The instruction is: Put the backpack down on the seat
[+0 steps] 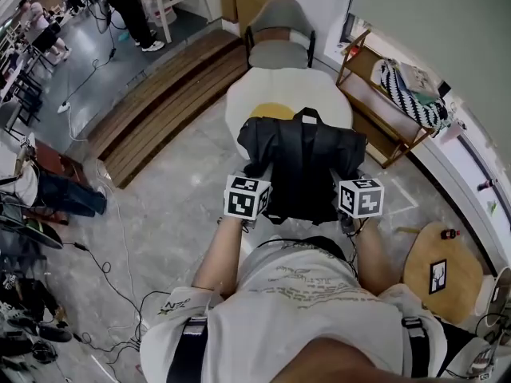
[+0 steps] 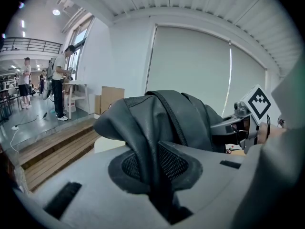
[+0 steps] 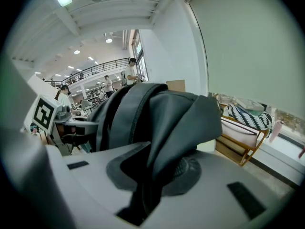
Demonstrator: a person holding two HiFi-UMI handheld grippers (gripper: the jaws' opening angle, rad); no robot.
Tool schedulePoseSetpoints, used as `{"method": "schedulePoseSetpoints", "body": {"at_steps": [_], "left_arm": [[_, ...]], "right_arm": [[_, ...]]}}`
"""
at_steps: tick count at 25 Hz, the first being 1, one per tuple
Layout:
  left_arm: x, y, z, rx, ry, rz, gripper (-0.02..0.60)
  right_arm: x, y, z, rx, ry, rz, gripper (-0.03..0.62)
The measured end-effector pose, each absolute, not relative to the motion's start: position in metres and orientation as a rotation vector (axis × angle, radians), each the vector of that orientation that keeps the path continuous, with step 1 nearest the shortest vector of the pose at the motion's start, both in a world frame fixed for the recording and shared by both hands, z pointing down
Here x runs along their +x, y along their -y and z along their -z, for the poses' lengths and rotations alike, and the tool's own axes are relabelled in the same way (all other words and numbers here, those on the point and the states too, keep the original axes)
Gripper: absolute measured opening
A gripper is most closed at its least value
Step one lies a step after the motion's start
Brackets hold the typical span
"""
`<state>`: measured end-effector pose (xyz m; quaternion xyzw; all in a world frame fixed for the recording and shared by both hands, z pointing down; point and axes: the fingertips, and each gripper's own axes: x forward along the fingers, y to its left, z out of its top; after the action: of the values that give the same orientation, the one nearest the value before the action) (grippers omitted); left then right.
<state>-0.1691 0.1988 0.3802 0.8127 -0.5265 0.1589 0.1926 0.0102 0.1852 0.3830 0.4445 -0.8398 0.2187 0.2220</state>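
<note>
The left gripper [image 2: 159,182] has its jaws clamped on a fold of the black backpack [image 1: 302,162] at the bag's left edge, the fabric rising up and away from between the pads. The right gripper [image 3: 143,190] is closed the same way on a fold at the right edge. The backpack hangs spread between the two pairs of jaws, with the white seat [image 1: 279,92] ahead of and below them and its yellow patch [image 1: 271,111] showing past the bag's far edge.
</note>
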Motion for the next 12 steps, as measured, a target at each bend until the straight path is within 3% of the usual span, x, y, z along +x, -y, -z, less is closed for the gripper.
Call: {"method": "schedulePoseSetpoints", "body": {"at_steps": [12], "left_arm": [[-0.198, -0.183, -0.402, 2.232, 1.473, -0.455, 0.062]], "right_arm": [[-0.019, -0.163, -0.404, 1.149, 2.306, -0.656, 0.067]]}}
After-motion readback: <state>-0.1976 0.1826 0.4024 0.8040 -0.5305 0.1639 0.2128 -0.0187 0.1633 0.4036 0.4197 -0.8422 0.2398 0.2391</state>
